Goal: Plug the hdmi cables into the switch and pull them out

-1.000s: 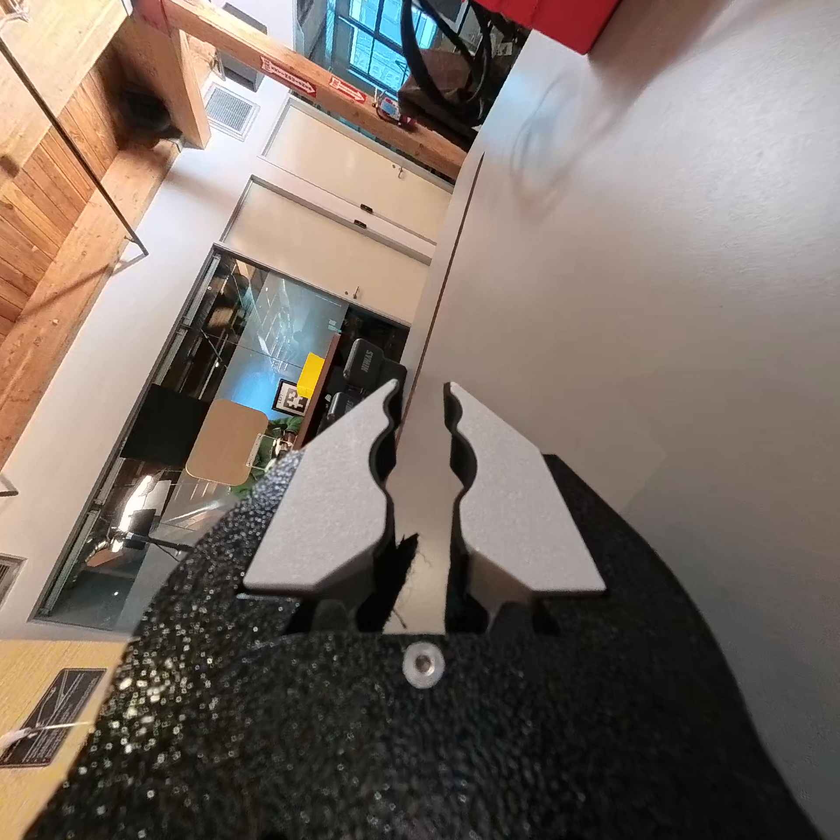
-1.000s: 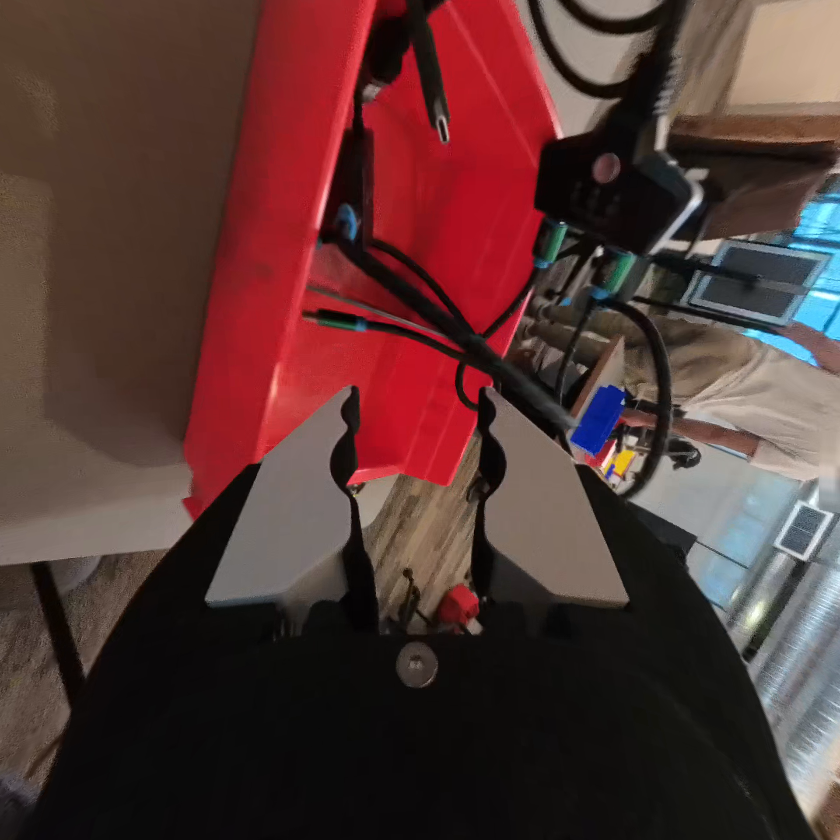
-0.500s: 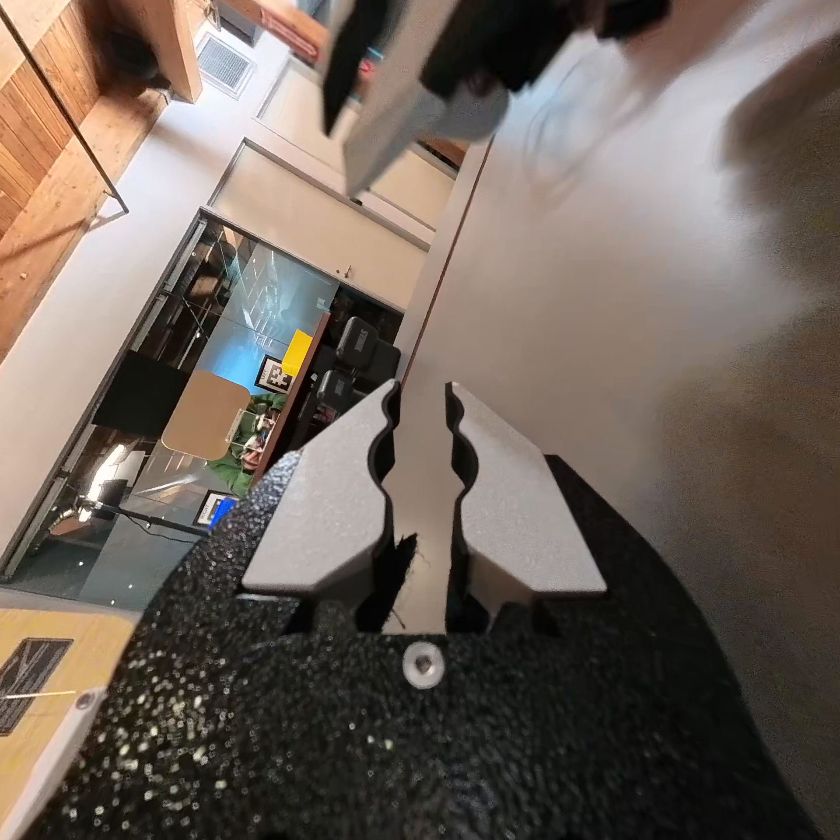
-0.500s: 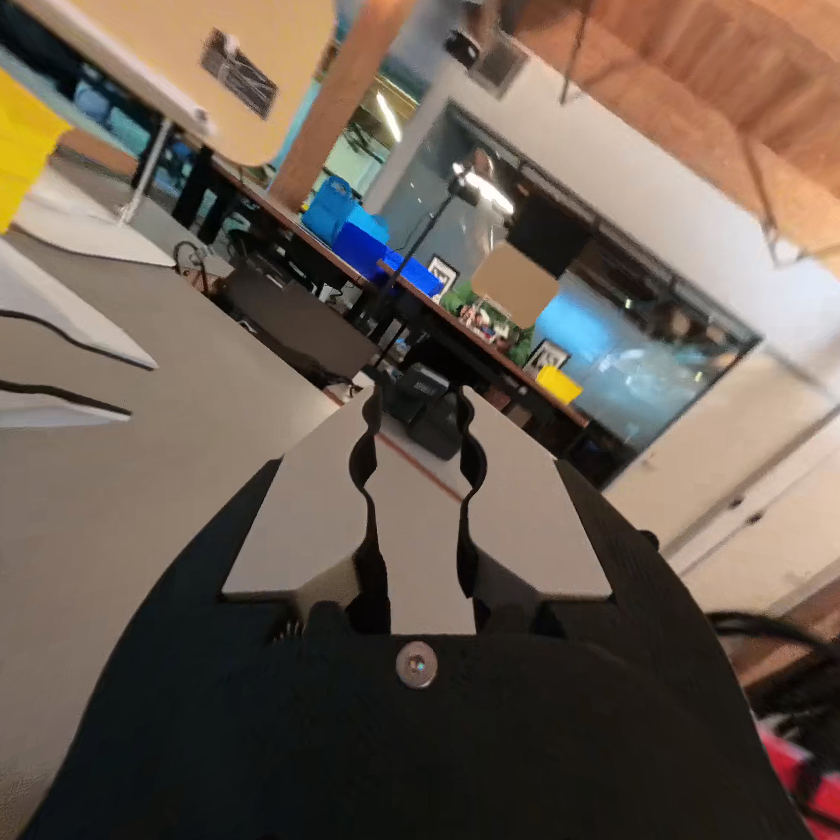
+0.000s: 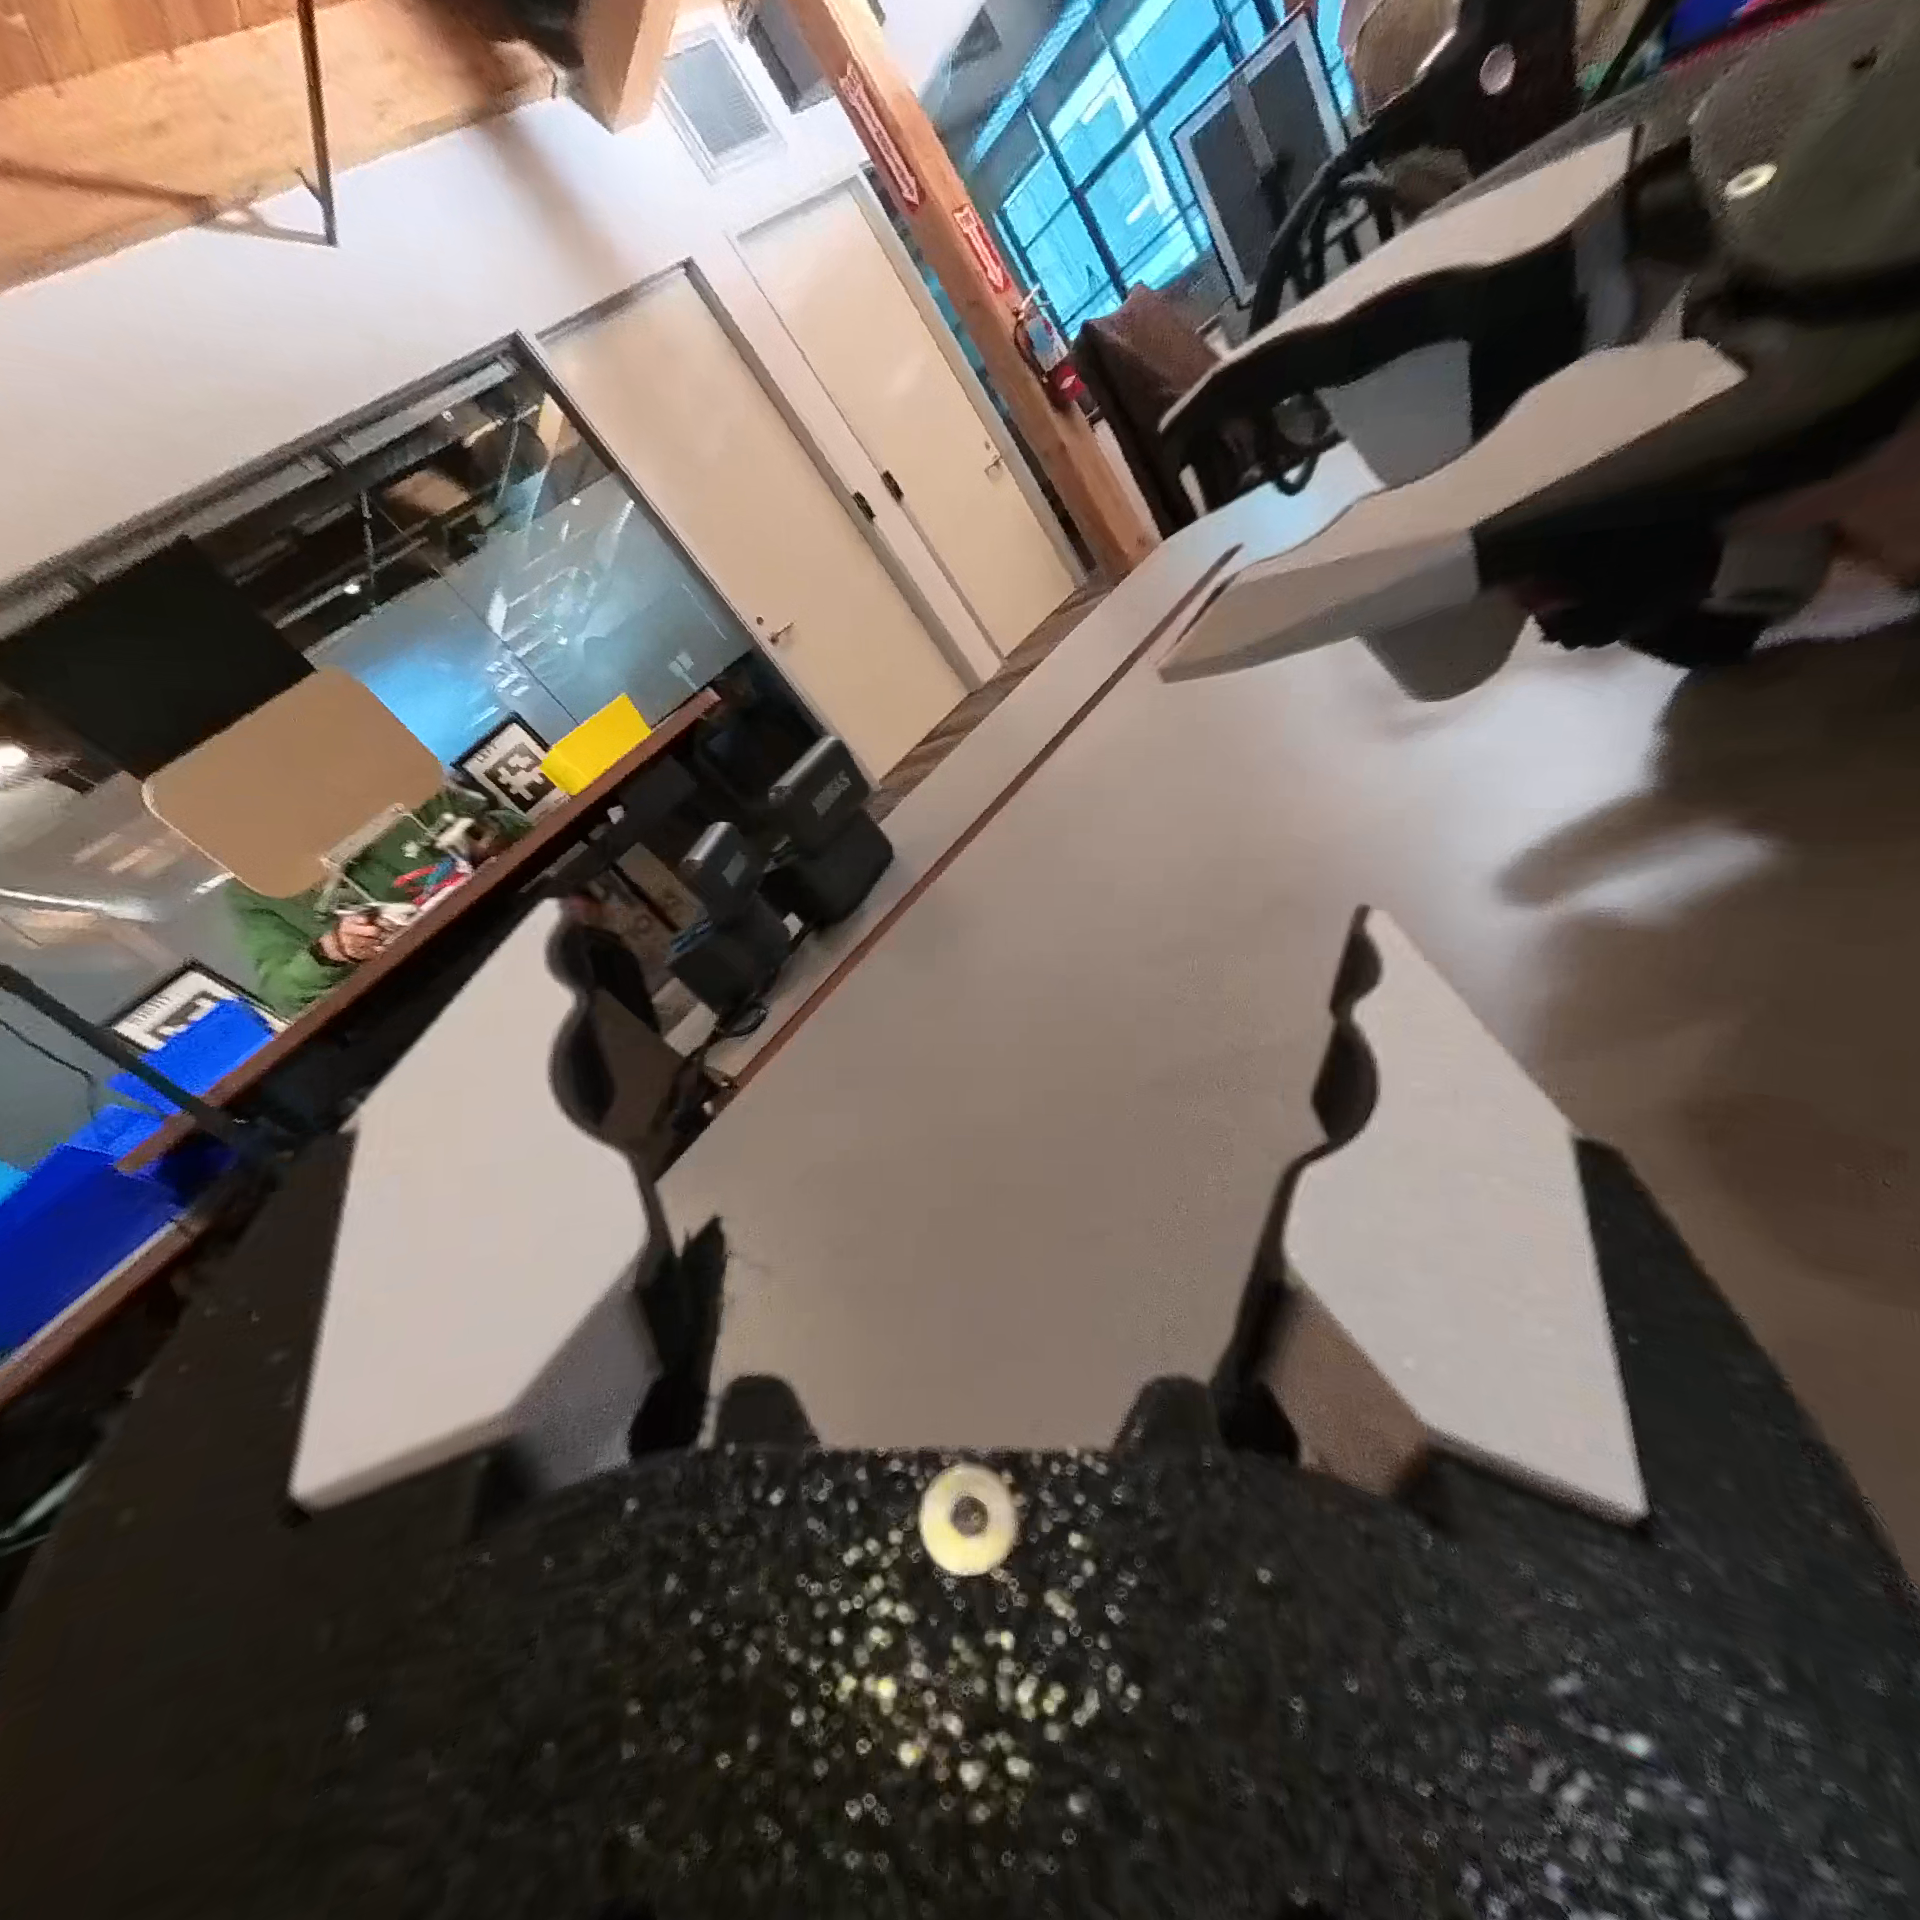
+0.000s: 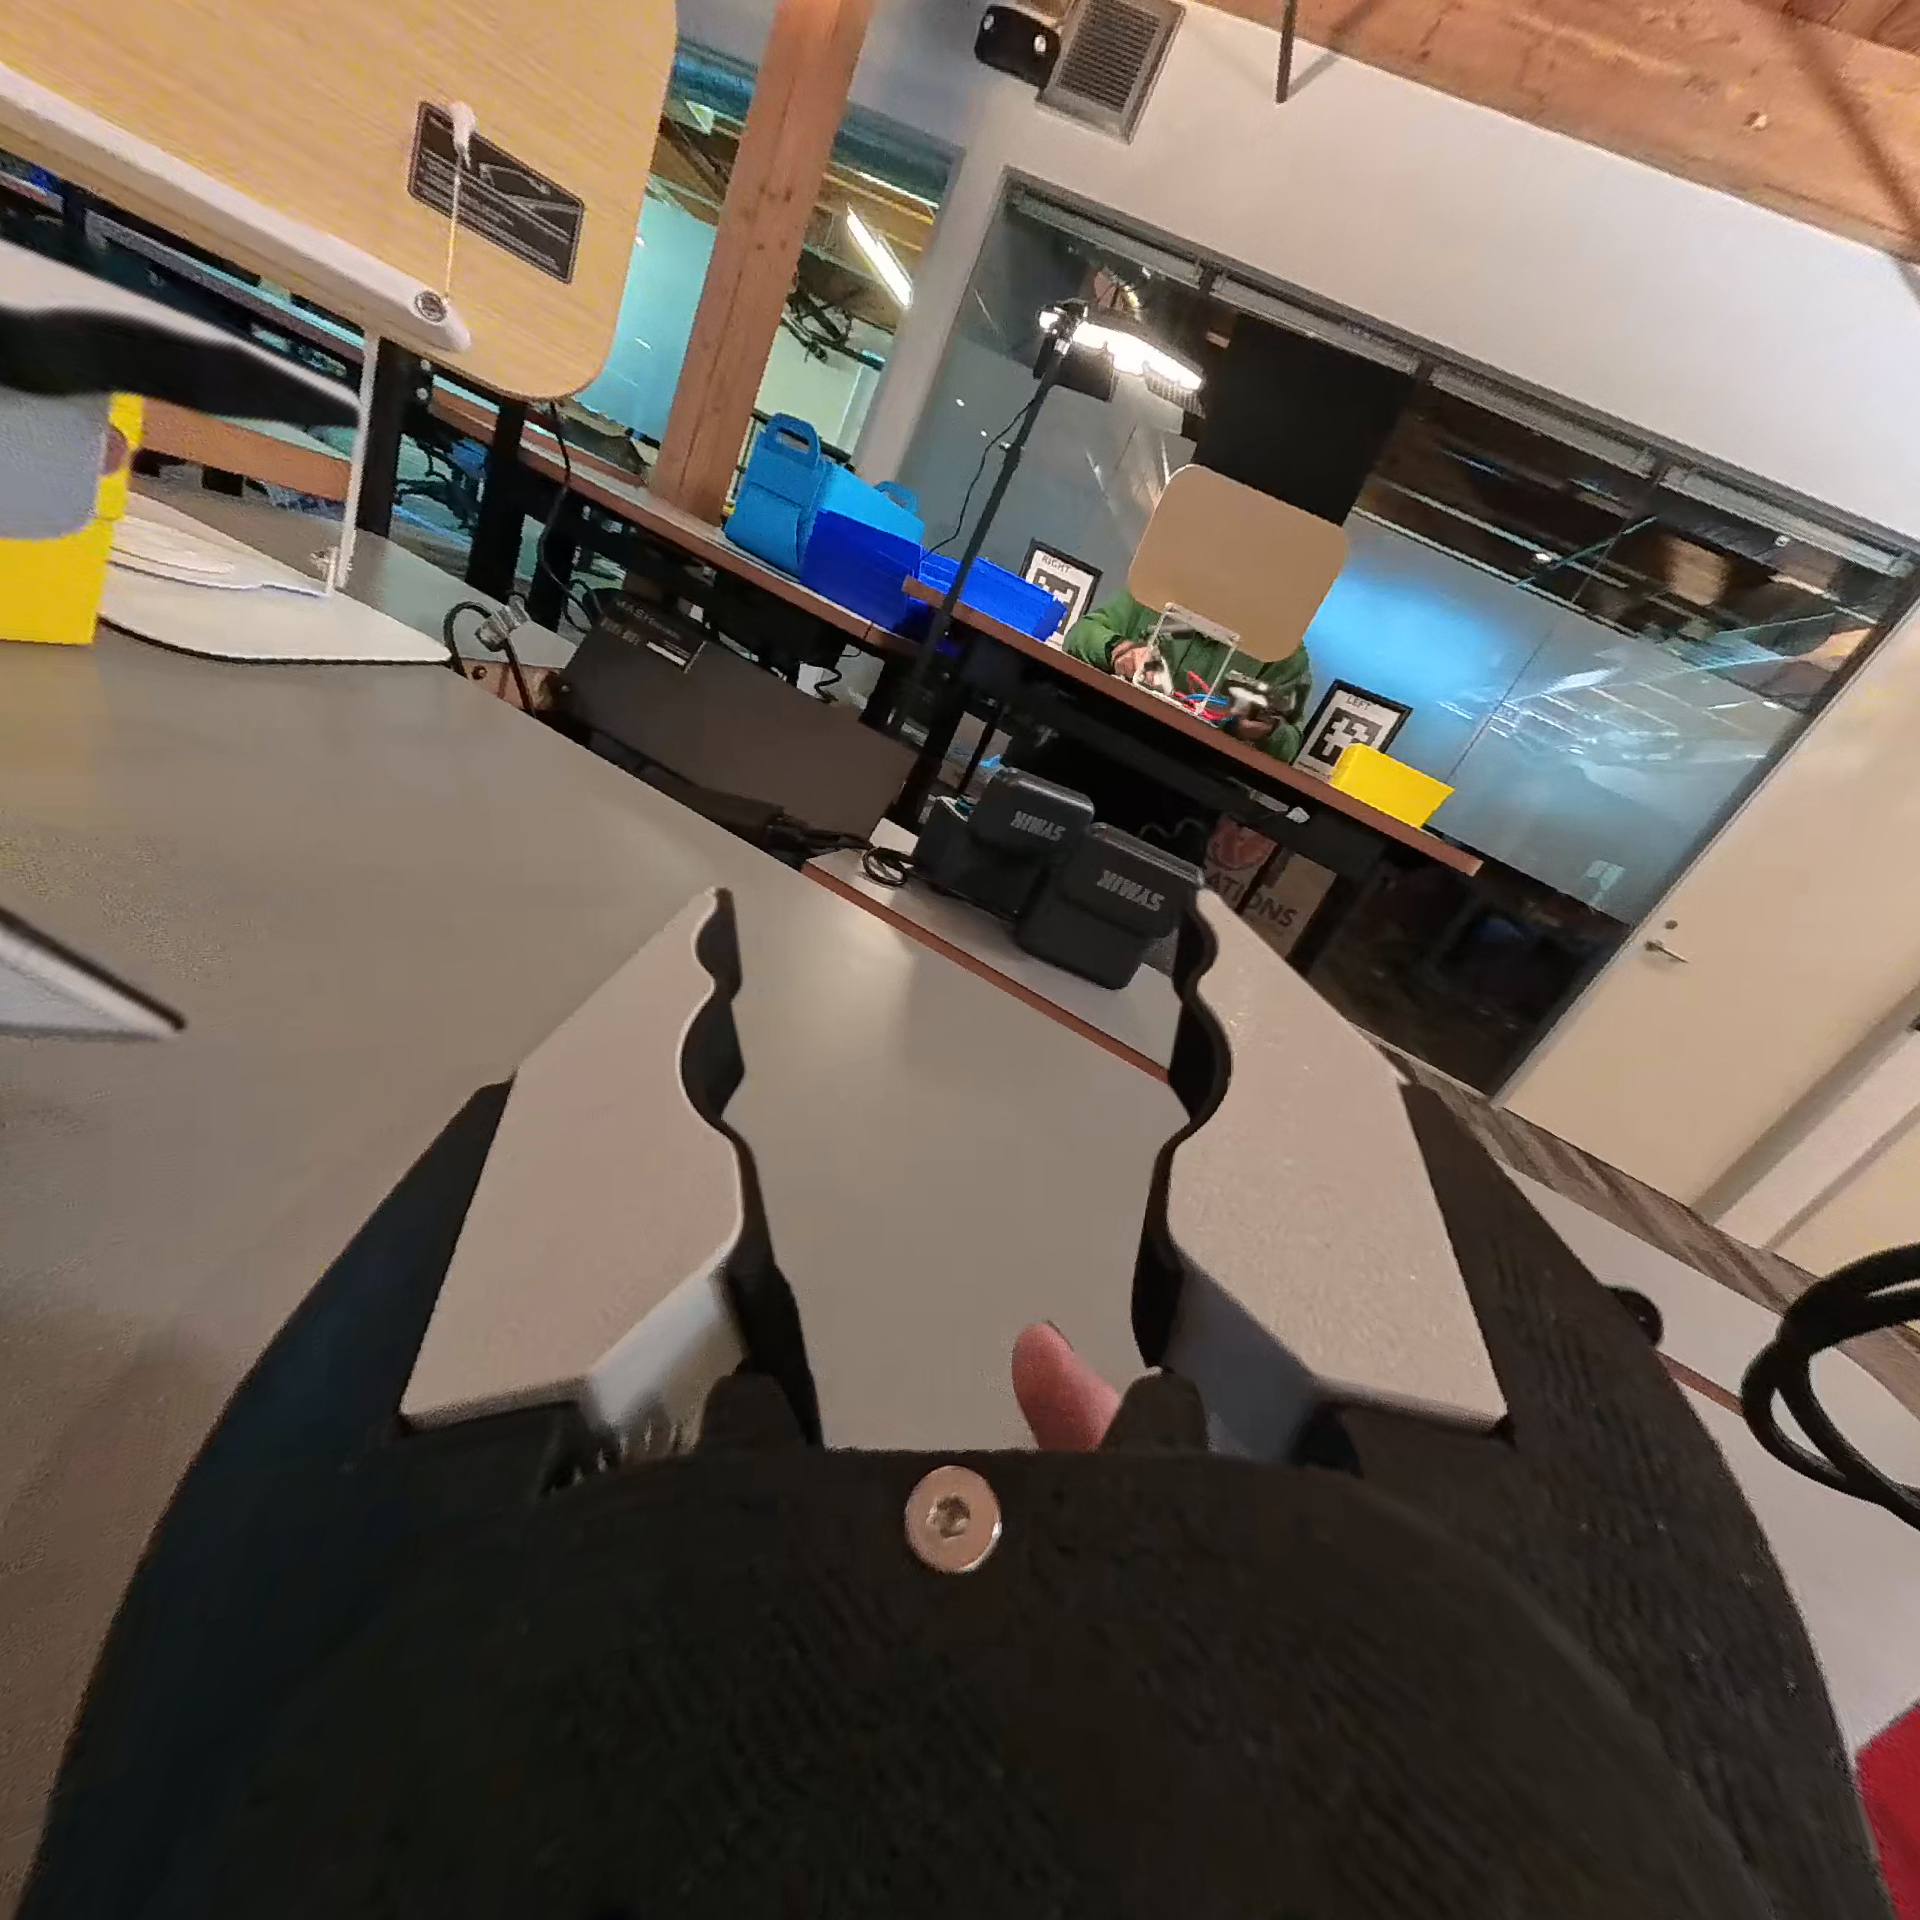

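Note:
My left gripper (image 5: 961,935) is open wide and empty, low over the grey table (image 5: 1091,831). My right gripper (image 6: 956,914) is also open and empty, facing across the same table (image 6: 312,883). It also shows in the left wrist view (image 5: 1184,530) at the upper right, jaws apart. A loop of black cable (image 6: 1818,1371) lies at the right edge of the right wrist view, with a red corner of a bin (image 6: 1891,1787) below it. No switch or cable plug shows in either view. A person's fingertip (image 6: 1049,1392) peeks out between the right fingers.
Black power boxes (image 6: 1060,883) sit beyond the table's far edge. A yellow bin (image 6: 52,561) stands at the far left. A person in green (image 6: 1195,655) sits at another table with blue bins (image 6: 862,540). Part of the left gripper's finger (image 6: 62,997) shows at the left edge.
Both grippers have opened wider. The right gripper swung away from the red bin with the cables and now faces across the table. The left view rotated from sideways to nearly level.

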